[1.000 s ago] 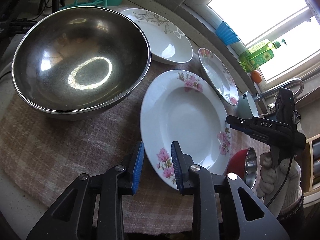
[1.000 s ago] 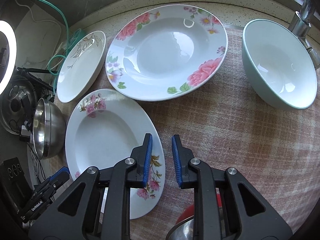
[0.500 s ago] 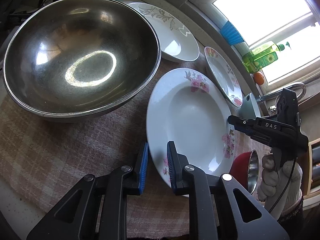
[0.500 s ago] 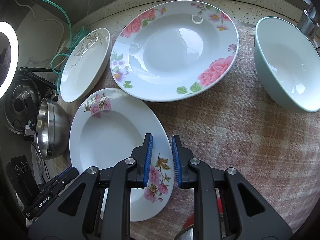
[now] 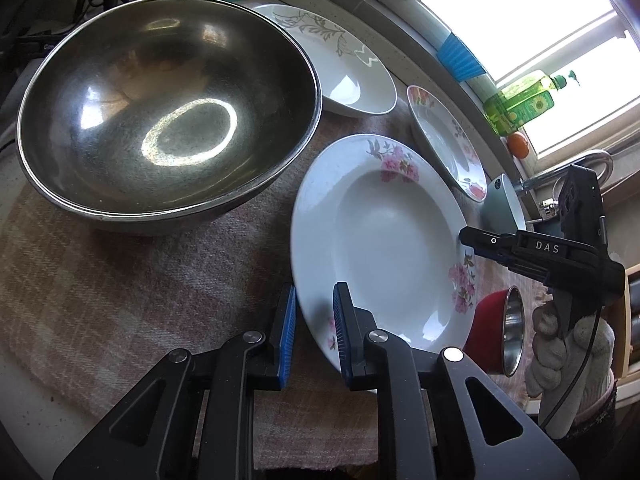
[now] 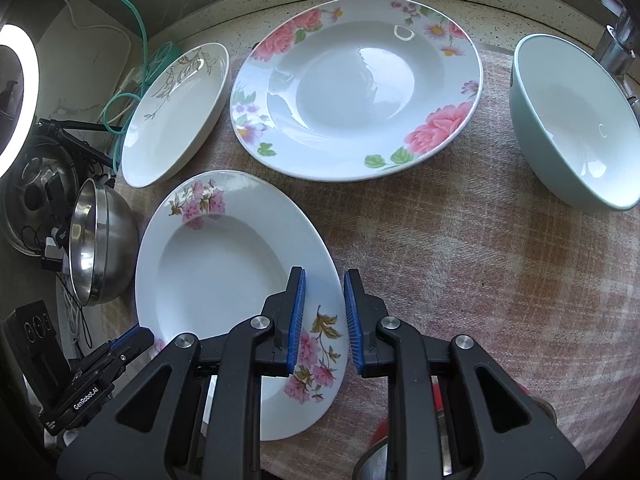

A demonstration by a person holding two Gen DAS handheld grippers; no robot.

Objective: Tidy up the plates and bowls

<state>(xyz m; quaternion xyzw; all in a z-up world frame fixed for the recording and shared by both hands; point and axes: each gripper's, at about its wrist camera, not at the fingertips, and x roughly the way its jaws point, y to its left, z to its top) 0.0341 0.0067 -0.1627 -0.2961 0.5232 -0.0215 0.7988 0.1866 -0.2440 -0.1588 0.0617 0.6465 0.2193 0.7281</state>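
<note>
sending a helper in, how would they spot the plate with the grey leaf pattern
Start at the big steel mixing bowl on the checked cloth. Just behind it, toward the counter's back edge, sits the plate with the grey leaf pattern. It alone has grey sprigs; the neighbouring plates carry pink flowers.

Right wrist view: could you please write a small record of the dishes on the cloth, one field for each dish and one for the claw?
cloth: pink checked, under all the dishes
near plate: white, small pink flowers, closest to the camera
far plate: white, big pink roses
left plate: white, grey leaf pattern
green bowl: pale green outside, white inside, at the right
steel bowl: at the left edge
right claw: narrow gap, over the near plate's rim, gripping nothing
</note>
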